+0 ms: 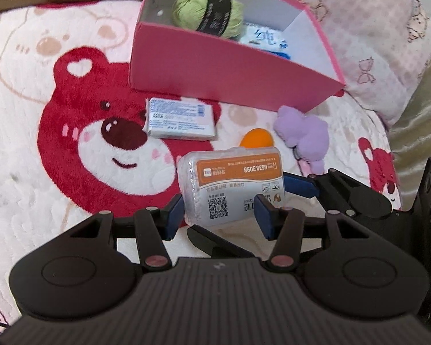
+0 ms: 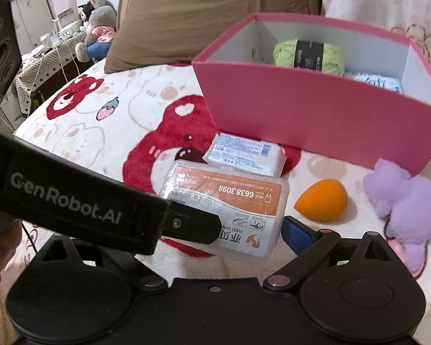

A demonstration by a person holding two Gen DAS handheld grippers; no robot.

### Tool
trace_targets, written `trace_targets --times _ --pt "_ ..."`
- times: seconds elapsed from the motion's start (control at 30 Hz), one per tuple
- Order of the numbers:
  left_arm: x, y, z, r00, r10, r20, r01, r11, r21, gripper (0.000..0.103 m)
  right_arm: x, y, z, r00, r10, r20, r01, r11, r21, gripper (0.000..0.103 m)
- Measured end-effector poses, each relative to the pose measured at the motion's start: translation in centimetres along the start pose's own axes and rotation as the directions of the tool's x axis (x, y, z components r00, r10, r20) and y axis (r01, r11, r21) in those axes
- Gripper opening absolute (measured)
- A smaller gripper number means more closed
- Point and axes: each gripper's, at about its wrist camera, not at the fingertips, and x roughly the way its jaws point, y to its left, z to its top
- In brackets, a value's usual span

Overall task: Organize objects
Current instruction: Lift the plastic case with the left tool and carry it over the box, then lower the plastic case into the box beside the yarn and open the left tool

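On the bed, the box stands toward the far edge, holding a yarn ball with a packet to its right. Just before the box lies a small pack. Nearer, a plastic case sits between the left tool's fingers. Right of the case lie a sponge, then a plush toy.

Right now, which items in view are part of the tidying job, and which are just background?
Job items: pink box; green yarn and tissue pack inside it; clear floss-pick case between the left gripper pads; small white packet; orange sponge; purple plush.

Background: bear blanket; brown pillow; grey plush toy.
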Motion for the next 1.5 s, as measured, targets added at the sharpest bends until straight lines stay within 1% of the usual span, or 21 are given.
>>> trace_targets --times 0.2,0.3,0.4,0.47,0.53,0.63,0.8,0.87,0.97,1.07,1.13,1.2,1.27,1.33,1.4,1.5 --pt "-1.8 -1.1 -0.2 0.999 -0.016 0.028 0.016 1.000 -0.014 0.051 -2.3 0.3 0.4 1.000 -0.013 0.019 0.013 0.999 -0.029 0.099" --pt "-2.3 -1.9 -0.1 1.000 -0.003 0.025 0.003 1.000 0.011 0.051 -3.1 0.4 0.7 1.000 -0.014 0.021 0.015 0.999 -0.044 0.099" --pt "-3.1 -2.7 0.6 0.999 0.008 0.040 -0.009 0.999 0.044 0.051 -4.0 0.2 1.1 1.000 0.009 0.016 -0.008 0.999 -0.049 0.099" --pt "-3.4 -3.1 1.0 0.999 -0.009 0.035 0.007 0.999 0.043 0.051 -4.6 0.0 1.3 1.000 0.016 0.026 -0.015 0.999 -0.047 0.099" --pt "-3.7 -3.3 1.4 0.999 -0.028 0.039 0.027 0.999 0.028 0.051 -5.1 -0.1 1.5 0.999 0.000 0.036 0.002 0.998 -0.060 0.099" --pt "-4.4 -3.7 1.9 0.997 -0.039 0.060 0.037 0.999 0.029 0.051 -5.7 -0.6 1.8 0.999 -0.004 0.054 0.007 0.999 -0.052 0.099" --pt "-5.6 -4.3 2.9 0.994 -0.059 0.093 0.056 0.998 0.041 0.050 -7.0 -1.1 2.3 0.996 -0.002 0.089 0.005 0.999 -0.037 0.090" --pt "-5.7 -4.4 3.2 0.993 -0.052 0.103 0.048 0.998 0.038 0.050 -7.4 -1.3 2.6 0.994 -0.007 0.105 0.011 0.999 -0.040 0.089" --pt "-5.9 -4.5 3.7 0.993 -0.050 0.112 0.045 0.998 0.041 0.050 -7.8 -1.8 3.1 0.993 0.002 0.118 0.001 1.000 -0.022 0.083" --pt "-6.2 -4.6 4.3 0.992 -0.051 0.113 0.046 0.998 0.042 0.050 -8.3 -2.1 3.6 0.990 0.007 0.141 -0.004 1.000 -0.018 0.081" --pt "-6.3 -4.9 5.3 0.993 -0.041 0.110 0.036 0.998 0.050 0.051 -8.7 -2.1 4.2 0.988 0.003 0.156 0.002 1.000 -0.027 0.079" --pt "-6.3 -5.3 6.2 0.993 -0.029 0.112 0.022 0.998 0.065 0.053 -9.0 -2.0 4.8 0.985 -0.009 0.170 0.016 0.999 -0.040 0.074" --pt "-6.2 -5.7 7.4 0.991 -0.016 0.130 0.005 0.997 0.081 0.053 -9.3 -2.0 5.9 0.983 -0.021 0.185 0.031 0.998 -0.049 0.071" --pt "-6.0 -6.0 8.8 0.991 -0.003 0.137 -0.009 0.996 0.085 0.053 -9.1 -2.5 7.0 0.985 -0.020 0.173 0.027 0.999 -0.038 0.067" --pt "-5.7 -5.9 10.3 0.991 -0.013 0.135 0.003 0.998 0.070 0.053 -8.4 -3.5 8.0 0.989 -0.001 0.150 0.003 1.000 -0.010 0.063" --pt "-5.2 -5.5 12.5 0.992 -0.034 0.121 0.031 0.999 0.030 0.053 -7.9 -4.8 9.6 0.991 0.012 0.131 -0.015 1.000 0.021 0.061"
